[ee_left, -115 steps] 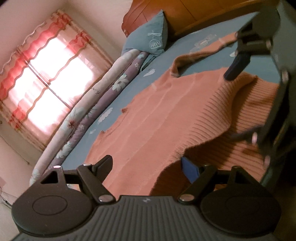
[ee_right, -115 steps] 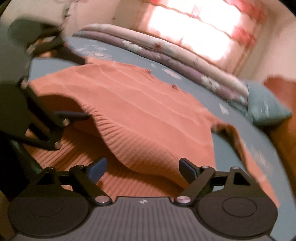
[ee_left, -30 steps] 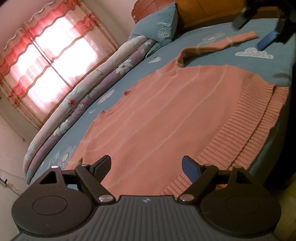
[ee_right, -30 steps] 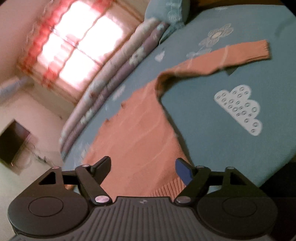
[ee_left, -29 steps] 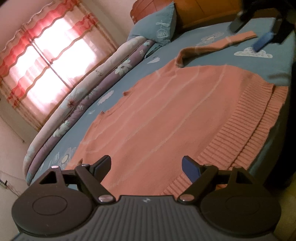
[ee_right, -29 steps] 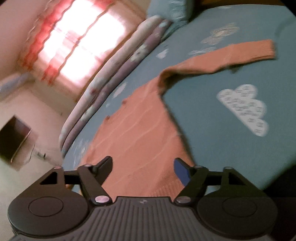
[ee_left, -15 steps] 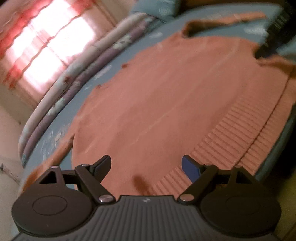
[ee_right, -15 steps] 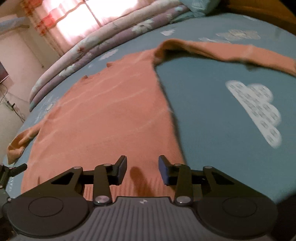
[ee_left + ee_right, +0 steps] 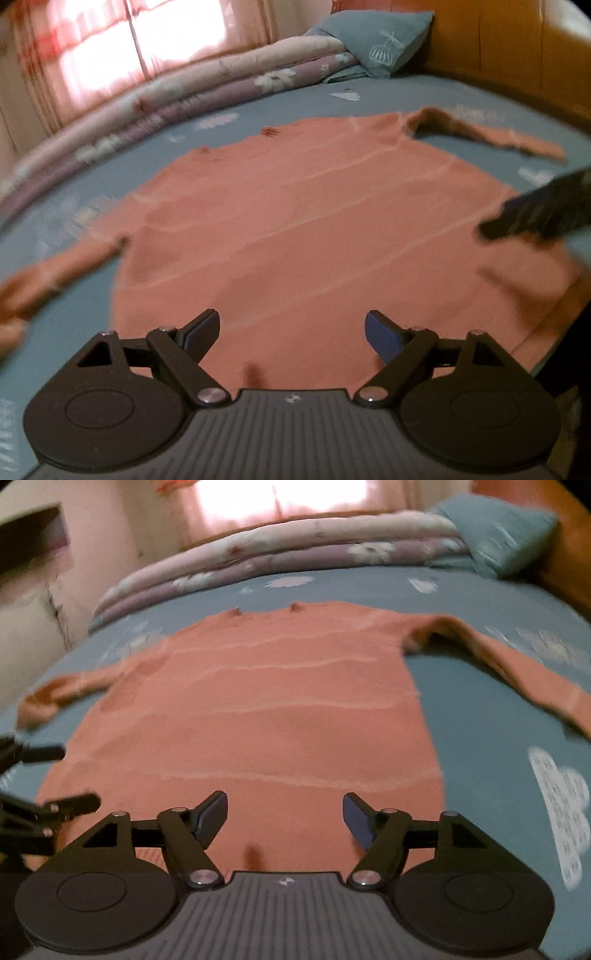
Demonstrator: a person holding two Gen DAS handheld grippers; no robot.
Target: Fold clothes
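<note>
An orange knit sweater lies flat on the blue bed sheet. Its neck is at the far side and its hem is nearest me. One sleeve stretches out to the left and the other sleeve to the right. My left gripper hangs open over the hem's left part, with nothing between its fingers. In the right wrist view it shows as dark bars at the left edge. My right gripper is over the hem's middle. Its jaws are opening and hold nothing. In the left wrist view it is a dark blur at the right.
A rolled floral quilt runs along the bed's far side, below a bright window with pink curtains. A blue pillow leans against the wooden headboard at the far right. The bed's near edge is just below the hem.
Both views have rolled level and swung to face the sweater square on. The right gripper's jaws narrowed half a second ago and have widened again. The sweater has stayed flat.
</note>
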